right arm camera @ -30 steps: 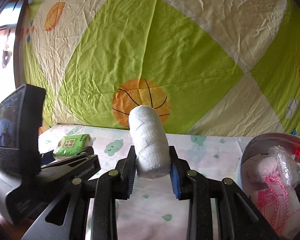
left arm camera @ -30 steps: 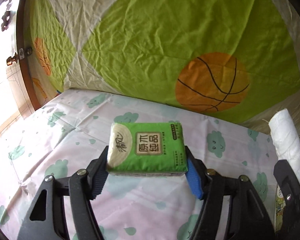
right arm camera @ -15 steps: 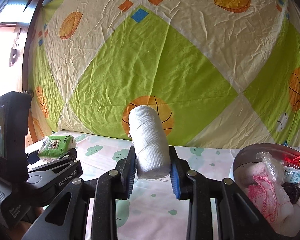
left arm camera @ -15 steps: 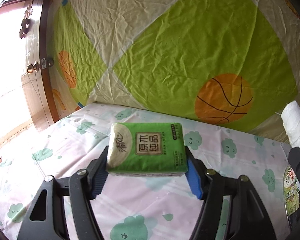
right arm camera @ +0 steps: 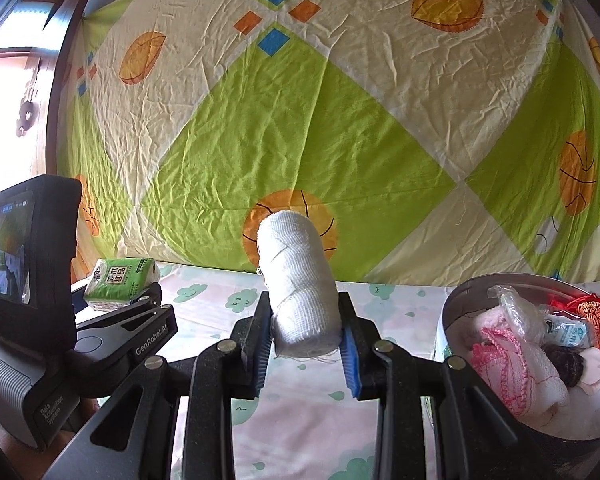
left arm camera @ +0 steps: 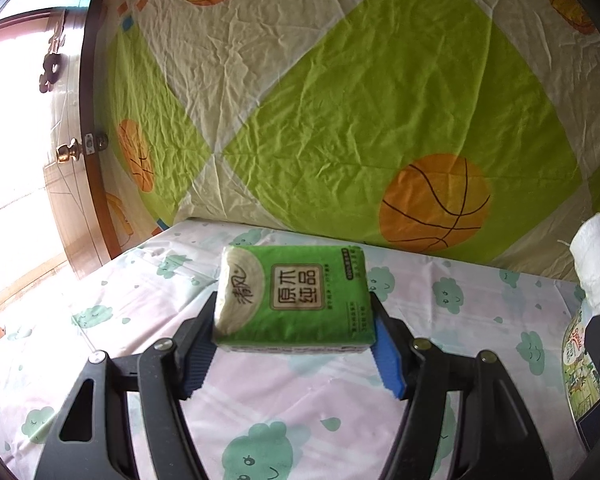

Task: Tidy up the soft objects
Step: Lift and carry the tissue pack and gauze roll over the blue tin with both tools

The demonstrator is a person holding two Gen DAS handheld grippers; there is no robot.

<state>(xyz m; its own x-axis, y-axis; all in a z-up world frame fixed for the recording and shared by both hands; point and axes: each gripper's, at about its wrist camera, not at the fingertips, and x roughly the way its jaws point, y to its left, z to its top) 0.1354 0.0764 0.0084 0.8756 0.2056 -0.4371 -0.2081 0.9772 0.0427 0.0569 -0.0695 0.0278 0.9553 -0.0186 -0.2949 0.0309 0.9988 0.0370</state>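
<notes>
Left gripper (left arm camera: 294, 338) fingers clamp a green tissue pack (left arm camera: 294, 294), held up off the cloud-print surface (left arm camera: 100, 288). Right gripper (right arm camera: 304, 338) fingers pinch a white gauze roll (right arm camera: 300, 284) upright above the same surface, with a round tin (right arm camera: 460, 300) of soft items at far right.

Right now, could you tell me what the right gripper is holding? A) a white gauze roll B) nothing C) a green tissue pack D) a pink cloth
A: the right gripper is clamped on the white gauze roll, while the tissue pack sits in the left gripper.
</notes>
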